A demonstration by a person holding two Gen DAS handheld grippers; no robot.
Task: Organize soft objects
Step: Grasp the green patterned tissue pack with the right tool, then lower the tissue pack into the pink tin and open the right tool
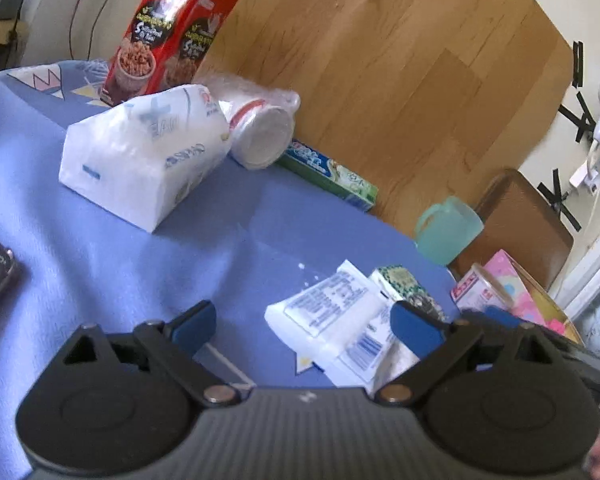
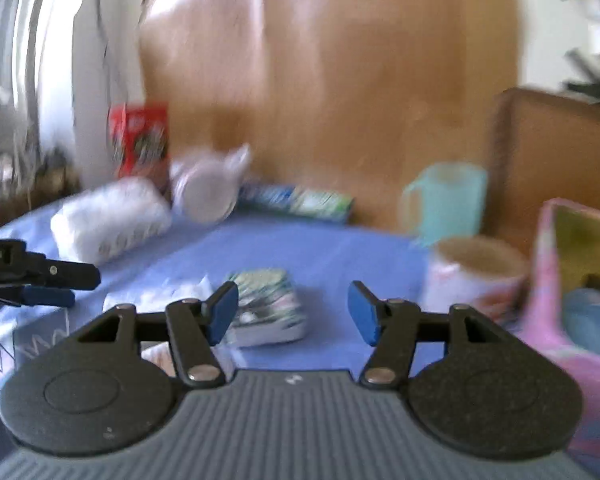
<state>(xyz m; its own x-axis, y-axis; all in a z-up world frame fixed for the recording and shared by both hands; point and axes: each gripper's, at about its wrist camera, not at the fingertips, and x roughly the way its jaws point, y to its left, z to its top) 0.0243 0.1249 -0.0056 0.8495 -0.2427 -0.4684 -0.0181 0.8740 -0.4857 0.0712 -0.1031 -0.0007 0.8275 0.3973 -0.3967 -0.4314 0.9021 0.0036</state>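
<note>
A flat white tissue packet point(image 1: 332, 316) lies on the blue tablecloth point(image 1: 100, 260) between the fingers of my left gripper point(image 1: 304, 328), close to the right finger; the jaws stand wide and open, and no pad presses on it. Beside it lies a green-patterned pack point(image 1: 404, 284). In the blurred right wrist view that green-patterned pack point(image 2: 268, 308) lies just beyond my right gripper point(image 2: 293, 316), which is open with nothing in its grip. A big white tissue pack point(image 1: 140, 152) rests further back on the table. The left gripper point(image 2: 40, 280) shows at the left edge of the right wrist view.
At the back stand a red cereal box point(image 1: 168, 32), a sleeve of white cups point(image 1: 260, 128) on its side, a green toothpaste box point(image 1: 328, 172) and a teal mug point(image 1: 448, 232). A pink open box point(image 2: 548, 300) and a paper cup point(image 2: 476, 276) are at the right.
</note>
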